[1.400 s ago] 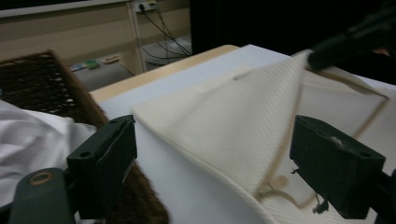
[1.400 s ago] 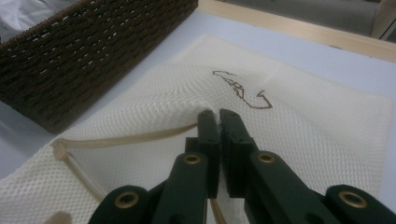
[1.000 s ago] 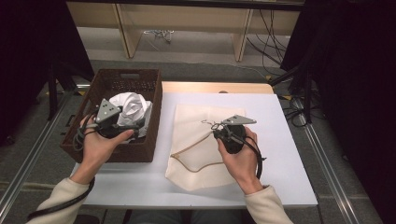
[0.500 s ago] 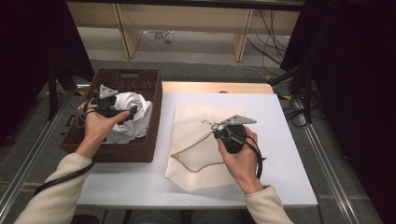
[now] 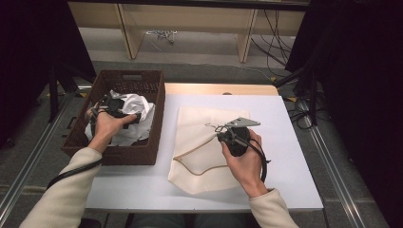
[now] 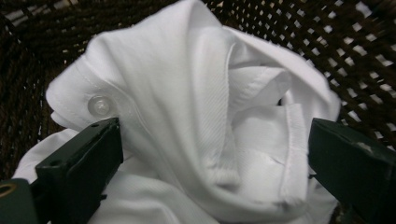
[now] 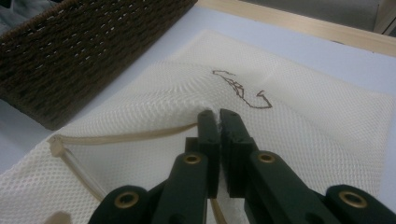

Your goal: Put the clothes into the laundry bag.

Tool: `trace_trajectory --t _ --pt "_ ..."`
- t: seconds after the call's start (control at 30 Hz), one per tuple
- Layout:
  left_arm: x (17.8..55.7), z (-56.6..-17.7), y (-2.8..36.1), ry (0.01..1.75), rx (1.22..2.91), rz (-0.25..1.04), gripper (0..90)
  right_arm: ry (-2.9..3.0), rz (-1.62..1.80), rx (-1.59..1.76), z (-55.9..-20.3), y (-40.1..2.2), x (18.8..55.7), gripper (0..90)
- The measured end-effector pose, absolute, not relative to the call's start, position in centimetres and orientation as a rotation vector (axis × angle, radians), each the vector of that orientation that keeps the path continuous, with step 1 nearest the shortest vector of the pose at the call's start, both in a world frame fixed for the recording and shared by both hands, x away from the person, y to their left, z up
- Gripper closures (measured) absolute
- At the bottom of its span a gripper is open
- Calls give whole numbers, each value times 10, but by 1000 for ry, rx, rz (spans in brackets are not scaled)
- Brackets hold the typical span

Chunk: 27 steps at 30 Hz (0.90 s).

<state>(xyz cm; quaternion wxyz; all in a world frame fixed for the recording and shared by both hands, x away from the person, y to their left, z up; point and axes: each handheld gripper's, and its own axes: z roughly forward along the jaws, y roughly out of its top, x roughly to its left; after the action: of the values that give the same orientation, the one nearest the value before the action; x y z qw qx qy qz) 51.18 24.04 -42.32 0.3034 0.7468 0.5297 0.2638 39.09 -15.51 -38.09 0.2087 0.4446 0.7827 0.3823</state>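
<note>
**Left hand down in the basket, bag held open**

Your left gripper (image 5: 124, 114) has dropped from above the basket (image 5: 157, 124) into it since a second ago, and its jaws are standing spread around the white garment (image 6: 196, 116), not yet pressing. Your right gripper (image 7: 218, 122) is staying put, pinching the mesh bag (image 5: 199, 124) by its opening edge on the table (image 5: 285, 142). You are on the pick-up step: next, close on that raised fold before lifting toward the bag.
</note>
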Motion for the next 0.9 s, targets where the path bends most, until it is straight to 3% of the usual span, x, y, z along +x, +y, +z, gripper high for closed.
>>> trace_trajectory --t 0.1,0.13,0.17,0.23,0.3,0.33,0.5,0.63,0.9 --pt "518 -435 239 1448 2012 677 49 2181 1062 1234 -381 -155 391 887" --pt "519 -437 239 1456 2031 665 72 2180 1068 1272 -381 -154 390 886" --pt "520 -440 239 1468 2055 650 152 2182 1071 1262 -381 -155 391 886" --pt "521 -444 239 1493 2072 628 188 2179 1066 1270 -381 -155 391 886" --pt "522 -446 238 1489 2112 631 345 2187 1070 1278 -381 -155 390 886" --pt "522 -447 238 1487 2121 631 345 2187 1070 1278 -381 -155 390 886" --pt "524 -448 236 1444 2152 594 646 2185 1067 1263 -382 -156 392 886" --pt "522 -447 240 1399 2133 572 724 2180 1064 1248 -382 -157 392 887" --pt "513 -435 245 1314 2014 566 748 2178 1075 1288 -383 -155 392 886"
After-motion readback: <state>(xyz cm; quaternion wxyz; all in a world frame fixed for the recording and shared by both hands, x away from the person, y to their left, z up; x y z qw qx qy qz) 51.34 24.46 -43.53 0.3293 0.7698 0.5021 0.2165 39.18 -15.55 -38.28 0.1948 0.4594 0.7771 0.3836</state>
